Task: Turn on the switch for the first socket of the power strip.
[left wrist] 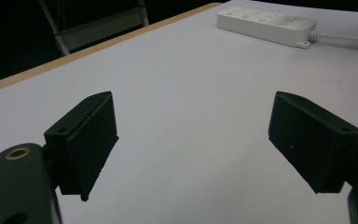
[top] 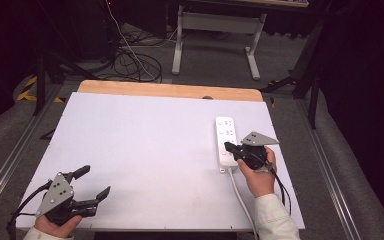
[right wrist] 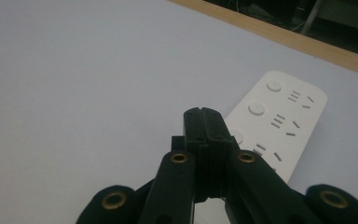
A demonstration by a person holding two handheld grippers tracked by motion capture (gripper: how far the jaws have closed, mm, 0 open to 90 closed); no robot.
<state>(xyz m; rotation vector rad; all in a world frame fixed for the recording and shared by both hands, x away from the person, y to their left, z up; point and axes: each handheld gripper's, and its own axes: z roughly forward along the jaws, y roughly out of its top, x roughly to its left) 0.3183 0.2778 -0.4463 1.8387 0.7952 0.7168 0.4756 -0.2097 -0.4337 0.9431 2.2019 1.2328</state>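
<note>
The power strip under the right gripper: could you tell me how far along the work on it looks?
Done: nothing that can be confirmed; no plug sits in the power strip. In hand: the right gripper, jaws shut together, is over the strip's near end by a round button; contact cannot be told. Left: any press, and the left gripper is open at the table's near corner, apart from the strip.

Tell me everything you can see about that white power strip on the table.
The power strip is a long white block, plastic by its look, lying flat near the right edge of the white table. Its top shows a row of round buttons beside slotted sockets. A white cable leaves its near end towards the person. The right gripper, jaws shut, is at its near part, over a button; contact is unclear.
</note>
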